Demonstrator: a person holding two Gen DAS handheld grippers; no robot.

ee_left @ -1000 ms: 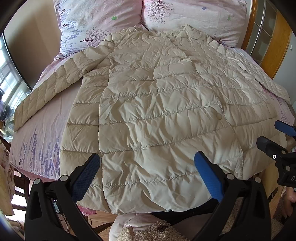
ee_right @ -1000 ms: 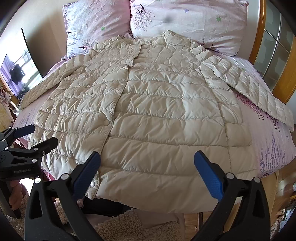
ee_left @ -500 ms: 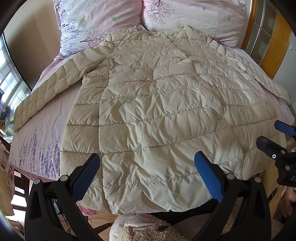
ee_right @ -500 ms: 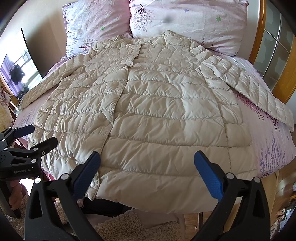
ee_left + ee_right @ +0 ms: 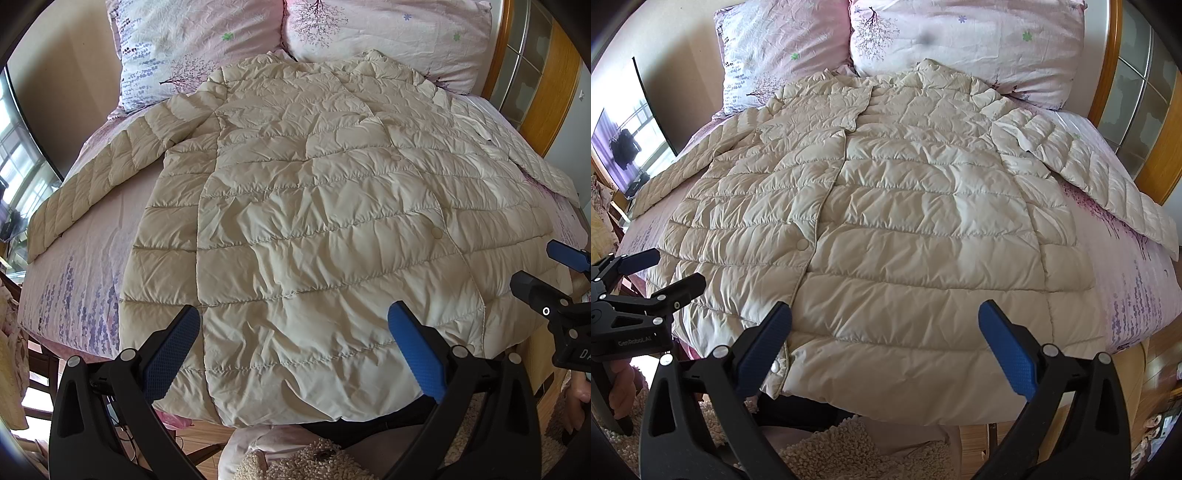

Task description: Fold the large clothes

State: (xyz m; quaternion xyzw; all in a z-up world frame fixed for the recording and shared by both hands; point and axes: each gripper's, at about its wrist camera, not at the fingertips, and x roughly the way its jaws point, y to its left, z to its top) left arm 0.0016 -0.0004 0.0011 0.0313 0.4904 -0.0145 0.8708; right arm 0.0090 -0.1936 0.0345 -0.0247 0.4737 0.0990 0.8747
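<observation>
A large cream quilted down coat (image 5: 314,206) (image 5: 905,221) lies spread flat, front up, on the bed with its collar toward the pillows and its hem at the near edge. One sleeve (image 5: 103,177) stretches out to the left, the other sleeve (image 5: 1100,177) to the right. My left gripper (image 5: 293,350) hovers open above the hem's left part, holding nothing. My right gripper (image 5: 884,350) hovers open above the hem's right part, also holding nothing. Each gripper shows in the other's view: the right gripper (image 5: 543,273) at the right edge, the left gripper (image 5: 661,273) at the left edge.
The bed has a pink flower-print sheet (image 5: 74,280) and two matching pillows (image 5: 388,33) (image 5: 177,48) at the head. A wooden frame with glass panes (image 5: 1137,103) stands right of the bed. A dark screen (image 5: 628,147) is at left. A fuzzy beige garment (image 5: 842,454) is just below the grippers.
</observation>
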